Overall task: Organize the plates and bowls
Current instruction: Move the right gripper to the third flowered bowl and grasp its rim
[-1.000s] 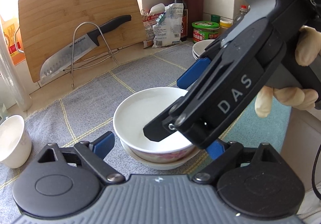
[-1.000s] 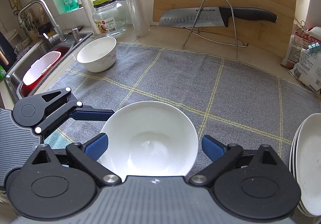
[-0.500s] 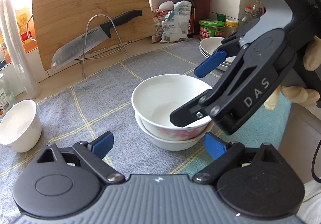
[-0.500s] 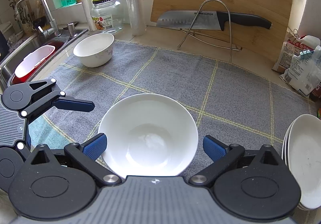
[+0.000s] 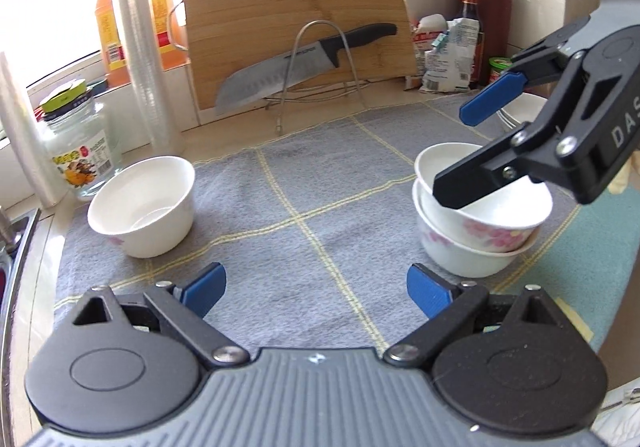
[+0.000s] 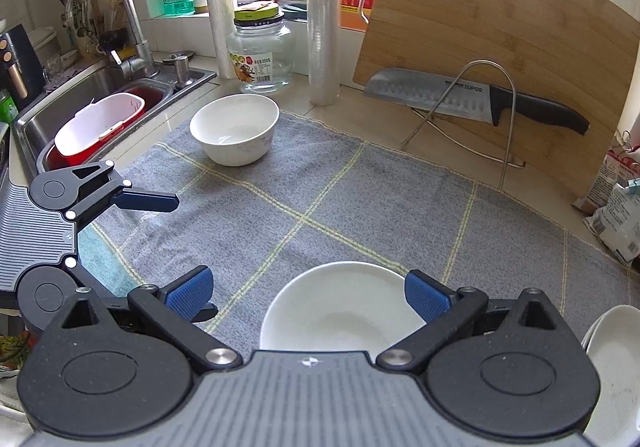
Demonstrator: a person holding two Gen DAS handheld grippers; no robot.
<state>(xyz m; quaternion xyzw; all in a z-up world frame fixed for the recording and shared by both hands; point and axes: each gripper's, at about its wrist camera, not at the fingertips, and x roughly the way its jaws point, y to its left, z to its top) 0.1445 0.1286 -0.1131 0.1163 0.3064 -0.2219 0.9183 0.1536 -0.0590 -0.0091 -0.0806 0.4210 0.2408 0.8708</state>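
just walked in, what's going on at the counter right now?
A person holds a claw in each hand and is sorting dishes on a grey cloth. Two bowls are already nested into a stack; the right claw hangs open just above it, gripping nothing, its jaws having just widened. The left claw is open and empty too, with a lone white bowl ahead and left of it. A pile of plates sits at the right.

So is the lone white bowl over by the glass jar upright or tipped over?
Upright. The lone bowl sits on its base on the grey mat, rim level, opening upward; it looks empty.
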